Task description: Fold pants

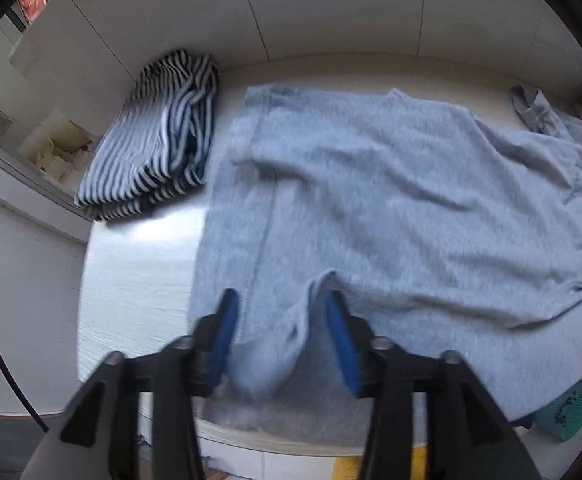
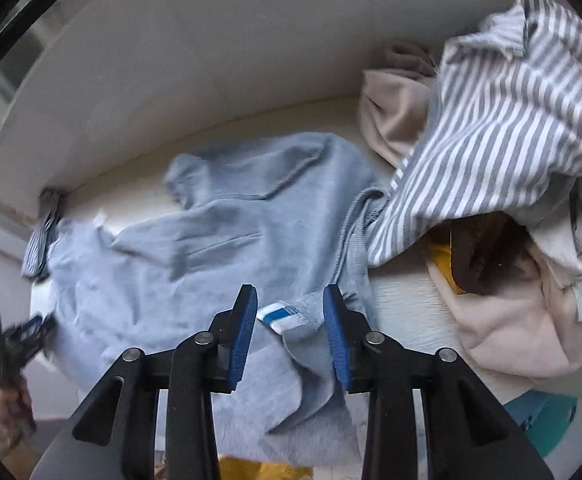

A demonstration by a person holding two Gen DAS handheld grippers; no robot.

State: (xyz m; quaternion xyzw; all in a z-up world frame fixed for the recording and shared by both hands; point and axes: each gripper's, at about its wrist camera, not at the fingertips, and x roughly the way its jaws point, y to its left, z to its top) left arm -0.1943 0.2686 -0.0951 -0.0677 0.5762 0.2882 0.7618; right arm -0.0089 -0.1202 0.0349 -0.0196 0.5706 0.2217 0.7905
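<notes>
we see the grey pants (image 1: 391, 200) spread across the white table (image 1: 131, 280), soft and floppy. both the left gripper (image 1: 279, 312) and right gripper (image 2: 291, 306) stand open over loose folds, seemingly unpinched; we'd take the hem corners.

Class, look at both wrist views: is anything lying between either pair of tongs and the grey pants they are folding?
Nothing visible. The grey pants lie directly between the open left tongs and right tongs. The striped pile sits beside them, overlapping one edge.

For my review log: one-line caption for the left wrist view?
Left gripper jaws open over grey pants, beside folded striped garment.
</notes>
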